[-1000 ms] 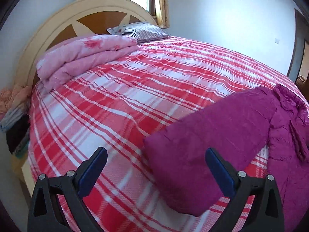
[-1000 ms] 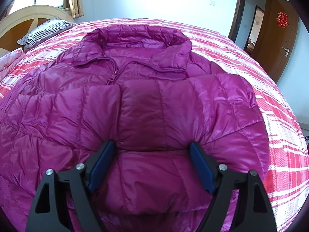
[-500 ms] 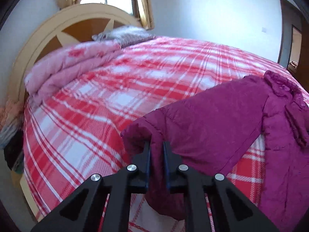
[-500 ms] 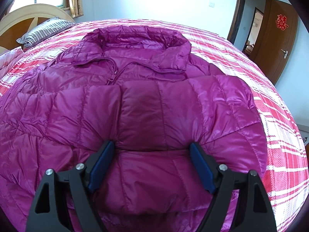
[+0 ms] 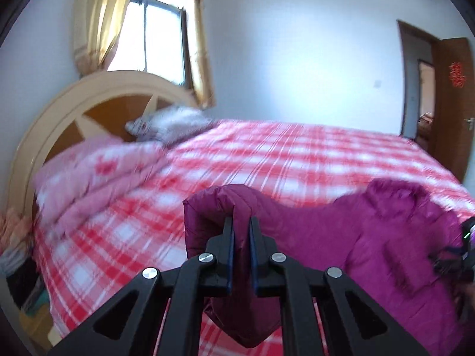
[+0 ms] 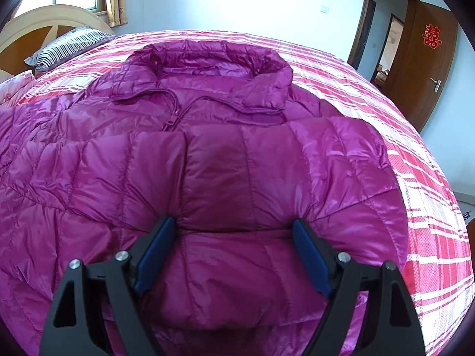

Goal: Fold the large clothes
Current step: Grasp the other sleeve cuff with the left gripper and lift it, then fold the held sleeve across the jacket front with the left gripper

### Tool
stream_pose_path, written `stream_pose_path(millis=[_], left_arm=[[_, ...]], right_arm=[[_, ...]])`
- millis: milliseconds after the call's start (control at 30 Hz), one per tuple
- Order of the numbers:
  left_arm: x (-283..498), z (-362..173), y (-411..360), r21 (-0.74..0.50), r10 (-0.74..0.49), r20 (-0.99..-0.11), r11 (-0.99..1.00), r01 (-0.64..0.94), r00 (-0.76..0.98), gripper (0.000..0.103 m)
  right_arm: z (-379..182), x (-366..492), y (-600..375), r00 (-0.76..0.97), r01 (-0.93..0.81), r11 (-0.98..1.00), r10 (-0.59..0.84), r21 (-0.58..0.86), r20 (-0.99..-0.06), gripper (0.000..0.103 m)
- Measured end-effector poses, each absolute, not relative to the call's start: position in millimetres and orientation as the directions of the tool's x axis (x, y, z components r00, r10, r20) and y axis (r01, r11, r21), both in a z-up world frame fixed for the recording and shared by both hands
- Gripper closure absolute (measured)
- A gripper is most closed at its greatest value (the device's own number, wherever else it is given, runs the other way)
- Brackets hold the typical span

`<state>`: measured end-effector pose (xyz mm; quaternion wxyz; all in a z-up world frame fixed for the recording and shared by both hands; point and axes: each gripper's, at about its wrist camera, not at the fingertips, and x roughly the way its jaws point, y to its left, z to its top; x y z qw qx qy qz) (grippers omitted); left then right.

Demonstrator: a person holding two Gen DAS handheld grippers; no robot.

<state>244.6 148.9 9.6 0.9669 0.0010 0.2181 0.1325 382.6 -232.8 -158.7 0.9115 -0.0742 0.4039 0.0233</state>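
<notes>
A magenta quilted down jacket [image 6: 225,154] lies front-up on the red-and-white plaid bed [image 6: 421,184], collar toward the far side. One sleeve is folded across its chest. In the left wrist view my left gripper [image 5: 241,222] is shut on the cuff end of the other sleeve [image 5: 213,207], which hangs lifted above the bed [image 5: 267,154]. The rest of the jacket [image 5: 400,237] stretches away to the right. My right gripper [image 6: 234,225] stands open, its blue pads either side of the folded sleeve and pressed down into the jacket's padding.
A rolled pink floral quilt [image 5: 98,172] and a striped pillow [image 6: 68,44] lie by the curved headboard [image 5: 59,112]. Stacked clothes [image 5: 14,252] sit at the bed's left edge. A brown door [image 6: 427,68] stands open at the right. Bare plaid sheet lies beyond the jacket.
My left gripper went from open above the sleeve end to shut on it, then rose with the sleeve lifted off the bed. The right gripper has stayed still and open.
</notes>
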Motion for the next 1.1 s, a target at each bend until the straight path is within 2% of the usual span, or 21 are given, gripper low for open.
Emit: stream_pose_path(millis=[167,367,567,733,867,933,1000,1067,1100], left_arm=[[253.2,57.0,91.1,0.09,0.129,-0.352,0.991,-0.104,0.927,0.096],[274.1,68.5,-6.2,0.128,-0.031,-0.331,0.989,0.078,0.943,0.096],[305.7,33.0,-100.0,0.18,-0.143,-0.401,0.956,0.231,0.905,0.096],[329.3,-8.3,-152.1,0.205,-0.152,-0.46,0.94,0.272,0.875,0.096],[333.9,-14.3,-171.8,0.181,-0.17,-0.501,0.938,0.295,0.849,0.095],[326.1,-8.4,-176.4,0.155,-0.201,-0.501,0.936,0.316,0.842,0.095],[310.9,5.2,-170.1,0.14,-0.243,-0.456,0.93,0.339,0.856,0.093],[302.0,14.1,-155.5,0.126,-0.252,-0.417,0.935,0.33,0.873,0.071],[300.0,16.5,-145.0,0.117,-0.239,-0.401,0.944,0.308,0.884,0.034]], right_arm=[[-158.7,382.9,-233.7,0.673,-0.095,0.989,-0.018,-0.11,-0.739,0.016],[-158.4,383.0,-236.9,0.674,-0.092,0.992,0.0,-0.083,-0.739,0.015],[-157.2,382.0,-239.2,0.68,-0.083,0.994,0.007,-0.067,-0.734,0.012],[-156.5,381.8,-241.9,0.684,-0.075,0.996,0.016,-0.048,-0.729,0.008],[-156.5,381.6,-243.7,0.683,-0.074,0.997,0.027,-0.034,-0.73,0.005],[-156.1,381.6,-246.0,0.684,-0.077,0.997,0.044,-0.013,-0.728,0.003],[-155.4,381.0,-247.3,0.686,-0.077,0.997,0.052,-0.002,-0.726,0.001],[-155.3,380.9,-247.0,0.686,-0.077,0.997,0.048,-0.006,-0.726,0.001],[-155.1,381.1,-246.7,0.686,-0.076,0.997,0.047,-0.008,-0.726,0.001]])
